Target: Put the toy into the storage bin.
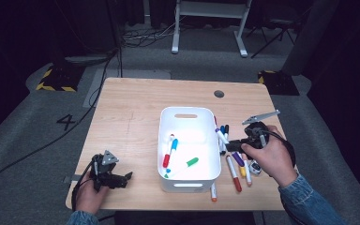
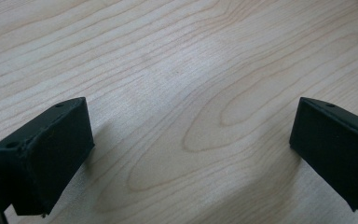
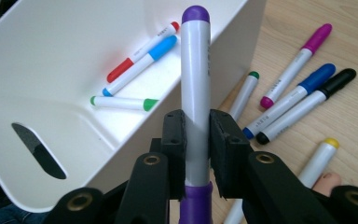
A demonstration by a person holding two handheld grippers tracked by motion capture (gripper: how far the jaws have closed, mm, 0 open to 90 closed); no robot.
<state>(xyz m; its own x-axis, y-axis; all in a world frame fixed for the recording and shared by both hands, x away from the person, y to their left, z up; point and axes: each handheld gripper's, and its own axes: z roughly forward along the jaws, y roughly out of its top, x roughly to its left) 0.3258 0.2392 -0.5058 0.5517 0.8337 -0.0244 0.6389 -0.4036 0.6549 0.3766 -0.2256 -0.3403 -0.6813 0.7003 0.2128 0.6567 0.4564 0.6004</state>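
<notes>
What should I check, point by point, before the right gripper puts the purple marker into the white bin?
1. Grip: right gripper is shut on the purple marker, pads on its barrel: ok.
2. Cap on the marker: ok.
3. Room in the white bin: a few markers lie inside, much bare floor: ok.
4. Marker already above the bin opening: not ok, it is beside the right wall.
5. Left gripper out of the path, jaws open on the table: ok.

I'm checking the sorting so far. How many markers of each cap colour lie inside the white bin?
Red marker: 1
Blue marker: 1
Green marker: 1
Total in the white bin: 3
</notes>
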